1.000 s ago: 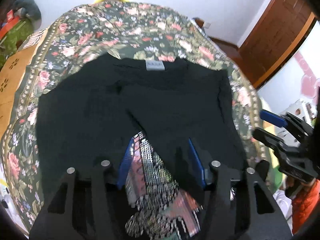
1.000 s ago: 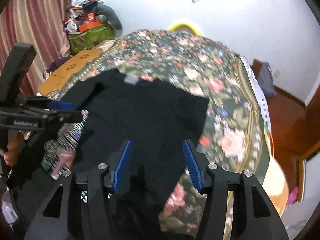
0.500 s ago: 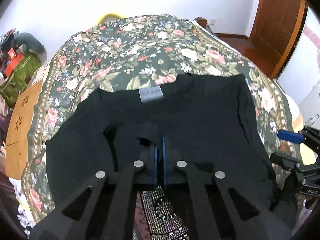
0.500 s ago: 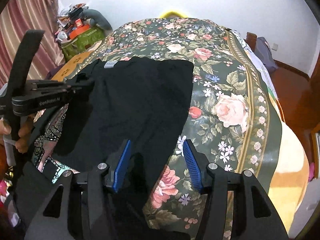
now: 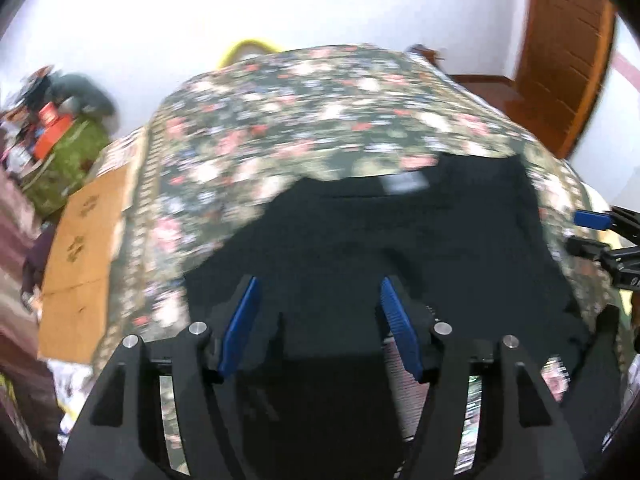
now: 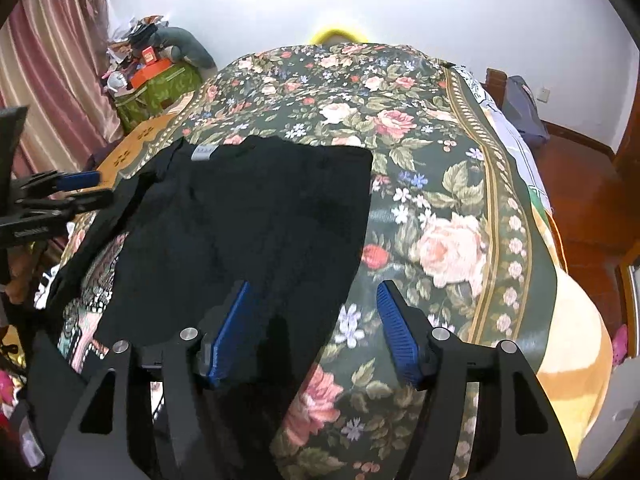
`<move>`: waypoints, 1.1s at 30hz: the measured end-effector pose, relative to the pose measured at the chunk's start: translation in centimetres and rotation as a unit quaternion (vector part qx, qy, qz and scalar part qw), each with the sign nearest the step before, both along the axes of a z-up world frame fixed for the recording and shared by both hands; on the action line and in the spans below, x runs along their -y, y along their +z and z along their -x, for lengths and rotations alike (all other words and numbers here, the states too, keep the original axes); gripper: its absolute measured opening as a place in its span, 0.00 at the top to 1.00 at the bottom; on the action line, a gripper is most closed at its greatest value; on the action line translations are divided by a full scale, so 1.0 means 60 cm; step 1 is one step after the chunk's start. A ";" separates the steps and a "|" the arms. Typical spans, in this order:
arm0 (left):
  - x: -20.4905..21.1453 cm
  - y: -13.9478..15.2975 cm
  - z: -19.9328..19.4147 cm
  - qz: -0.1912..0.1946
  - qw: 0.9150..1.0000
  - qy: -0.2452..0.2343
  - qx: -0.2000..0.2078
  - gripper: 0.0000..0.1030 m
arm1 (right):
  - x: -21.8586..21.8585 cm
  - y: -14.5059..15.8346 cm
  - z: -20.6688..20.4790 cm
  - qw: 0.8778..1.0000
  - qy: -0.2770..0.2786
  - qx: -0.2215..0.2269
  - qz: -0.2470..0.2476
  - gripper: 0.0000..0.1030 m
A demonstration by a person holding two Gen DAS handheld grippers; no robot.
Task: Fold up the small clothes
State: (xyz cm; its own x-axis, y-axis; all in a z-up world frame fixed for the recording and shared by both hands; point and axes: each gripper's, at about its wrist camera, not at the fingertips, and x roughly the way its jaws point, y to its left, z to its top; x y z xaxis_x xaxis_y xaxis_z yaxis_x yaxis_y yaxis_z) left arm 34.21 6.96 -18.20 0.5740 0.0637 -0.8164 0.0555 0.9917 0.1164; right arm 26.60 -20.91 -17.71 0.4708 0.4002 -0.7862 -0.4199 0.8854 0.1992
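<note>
In the left wrist view, the picture is blurry. The left gripper (image 5: 318, 308) has its blue fingers (image 5: 240, 326) wide apart and opening, with nothing pinched between them. Under it lies the black garment (image 5: 400, 248), spread flat on the flowery bedspread (image 5: 280, 120) near the bed's front edge. A grey label (image 5: 404, 182) sits at the garment's far edge.

In the right wrist view, the right gripper (image 6: 312, 320) is also wide and opening, empty, above the garment's right edge where black cloth meets flowers. The left gripper (image 6: 76, 188) shows at the bed's left side.
</note>
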 end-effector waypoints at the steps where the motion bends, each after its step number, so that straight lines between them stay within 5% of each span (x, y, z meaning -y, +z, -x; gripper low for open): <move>1: -0.028 -0.002 0.001 0.001 1.000 0.019 -0.003 0.39 | -0.001 -0.002 -0.006 1.000 -0.003 -0.001 0.000 0.41; 7: -0.167 -0.051 -0.002 0.038 0.991 0.118 -0.042 0.39 | -0.014 -0.020 -0.040 1.000 -0.004 -0.002 0.026 0.41; 15: -0.207 -0.121 -0.022 0.157 0.974 0.136 -0.089 0.39 | -0.034 -0.032 -0.083 1.000 -0.004 -0.004 0.018 0.41; 17: -0.196 -0.118 -0.025 0.145 0.977 0.132 -0.079 0.42 | -0.041 -0.031 -0.084 1.000 0.001 0.004 0.013 0.45; 20: -0.174 -0.109 -0.028 0.075 0.987 0.130 -0.059 0.69 | -0.065 -0.032 -0.082 0.999 0.010 0.022 0.038 0.67; 21: -0.165 -0.105 -0.031 0.061 0.990 0.117 -0.055 0.88 | -0.073 -0.031 -0.082 0.999 0.016 0.023 0.043 0.75; 22: -0.160 -0.101 -0.031 0.057 0.991 0.109 -0.052 0.92 | -0.078 -0.030 -0.083 0.999 0.018 0.024 0.046 0.79; 24: -0.145 -0.089 -0.032 0.040 0.993 0.100 -0.044 0.94 | -0.087 -0.025 -0.082 0.998 0.023 0.026 0.052 0.90; 30: -0.096 -0.016 -0.030 -0.015 0.997 0.073 0.018 0.95 | -0.091 0.017 -0.089 0.996 0.034 0.047 0.064 0.93; 33: -0.080 0.039 -0.035 -0.010 0.996 0.063 0.057 0.94 | -0.087 0.058 -0.098 0.995 0.029 0.071 0.061 0.93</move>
